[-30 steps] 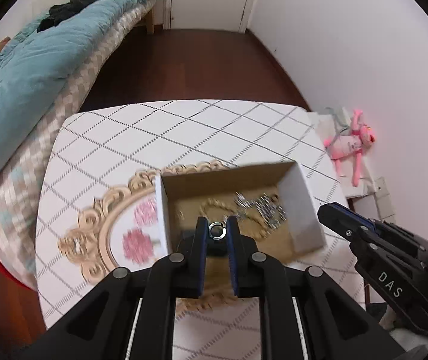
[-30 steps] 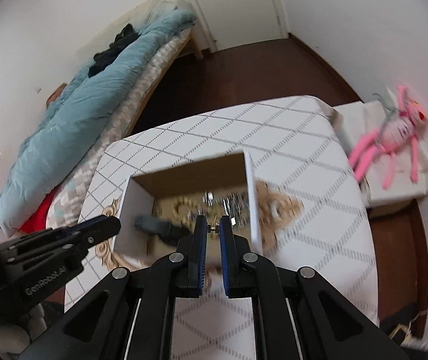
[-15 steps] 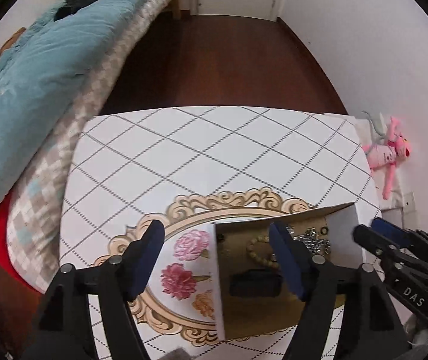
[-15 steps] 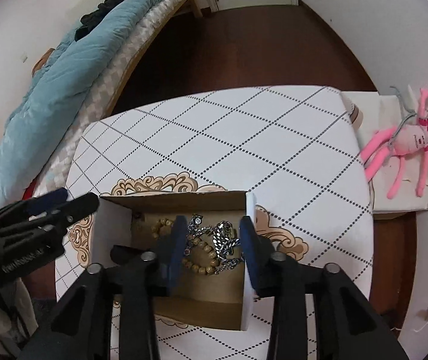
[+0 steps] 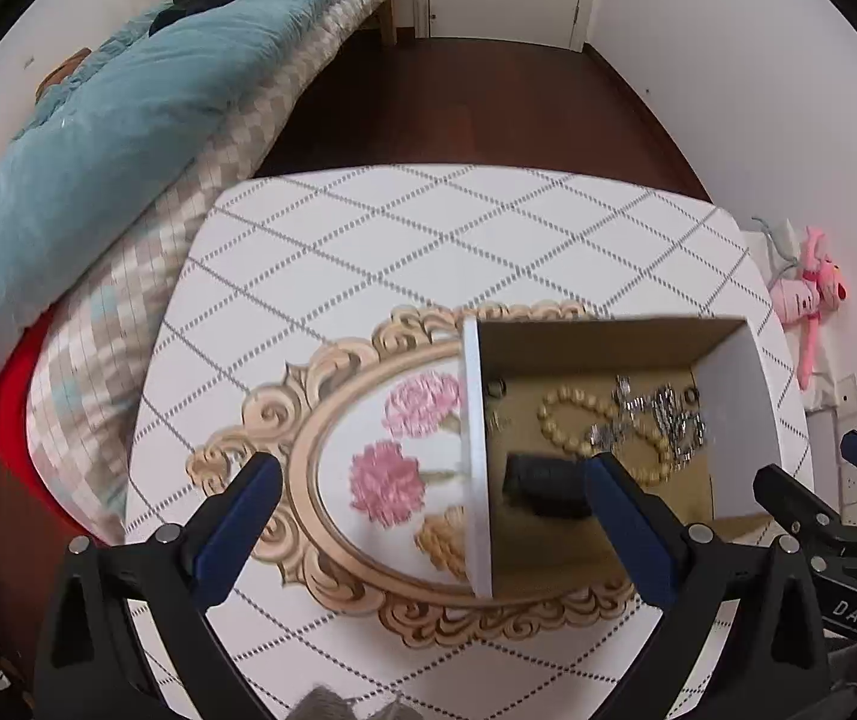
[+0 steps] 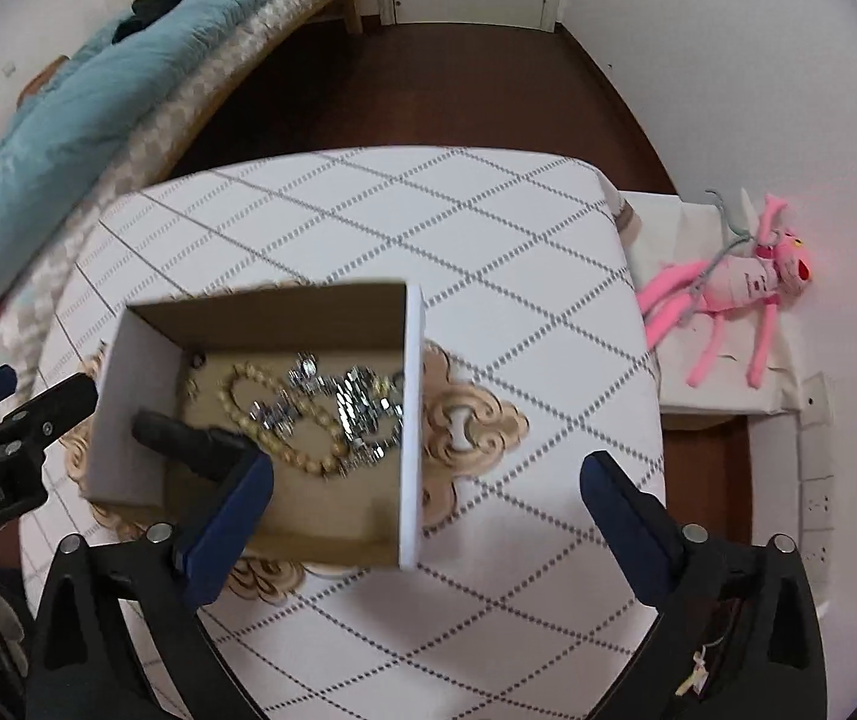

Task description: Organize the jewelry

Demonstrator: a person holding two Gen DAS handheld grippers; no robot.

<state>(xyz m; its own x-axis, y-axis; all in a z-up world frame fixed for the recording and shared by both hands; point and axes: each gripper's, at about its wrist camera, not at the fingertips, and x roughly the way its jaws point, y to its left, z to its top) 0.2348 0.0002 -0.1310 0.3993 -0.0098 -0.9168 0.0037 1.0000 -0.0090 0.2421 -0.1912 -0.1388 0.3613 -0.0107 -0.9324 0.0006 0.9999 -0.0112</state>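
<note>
An open white cardboard box (image 5: pixel 479 456) (image 6: pixel 411 420) stands on an ornate gold-framed floral tray (image 5: pixel 368 468) (image 6: pixel 476 420). Inside lie a beige bead bracelet (image 5: pixel 566 414) (image 6: pixel 248 396), a silver chain (image 5: pixel 662 414) (image 6: pixel 356 402), a small ring (image 5: pixel 496 387) (image 6: pixel 197 358) and a black object (image 5: pixel 542 480) (image 6: pixel 188 438). My left gripper (image 5: pixel 428 516) is open and empty above the box's left wall. My right gripper (image 6: pixel 428 504) is open and empty above the box's right wall.
The table (image 5: pixel 428 228) (image 6: pixel 488 240) has a white diamond-pattern cloth. A bed with a teal blanket (image 5: pixel 98 120) (image 6: pixel 68 108) is on the left. A pink plush toy (image 5: pixel 812 294) (image 6: pixel 740 288) lies on the right by the wall.
Both grippers were shut, the left on a small ring over the box. Both have opened wide and pulled back and up. The ring now lies in the box.
</note>
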